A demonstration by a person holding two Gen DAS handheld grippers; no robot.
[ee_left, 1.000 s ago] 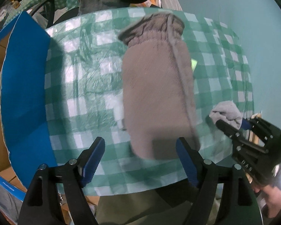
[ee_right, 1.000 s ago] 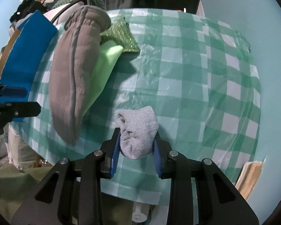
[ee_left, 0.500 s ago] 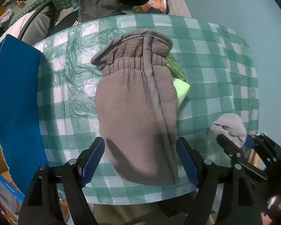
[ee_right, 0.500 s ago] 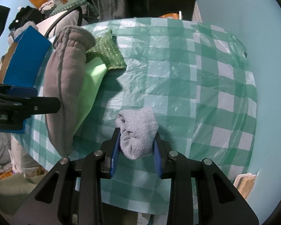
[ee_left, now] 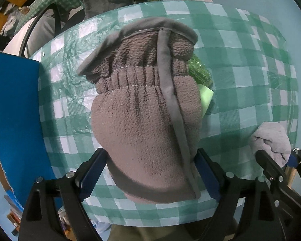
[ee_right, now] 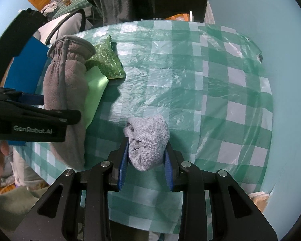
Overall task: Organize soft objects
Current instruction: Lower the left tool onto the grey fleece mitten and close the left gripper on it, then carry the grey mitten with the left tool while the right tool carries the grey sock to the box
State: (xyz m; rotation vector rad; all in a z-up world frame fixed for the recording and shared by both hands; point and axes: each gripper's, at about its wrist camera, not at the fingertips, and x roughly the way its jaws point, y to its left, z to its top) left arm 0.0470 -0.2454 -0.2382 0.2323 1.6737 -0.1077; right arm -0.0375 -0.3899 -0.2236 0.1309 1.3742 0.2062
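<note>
Over the checked tablecloth (ee_right: 190, 76), the right gripper (ee_right: 146, 156) clamps a balled grey sock (ee_right: 148, 140); the left gripper (ee_left: 150, 172), jaws wide, straddles a brown fleece mitten (ee_left: 146, 120).

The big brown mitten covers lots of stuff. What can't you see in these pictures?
- Left wrist view: the brown mitten hides most of the sparkly green cloth and light green cloth beneath it.
- Same view: whether the left gripper pads press the mitten is unclear.
- Right wrist view: the left gripper's body hides the mitten's middle.
- Both views: the grey sock is bunched in the right gripper; its full shape is hidden.
- The blue box is cut off by the edge.
</note>
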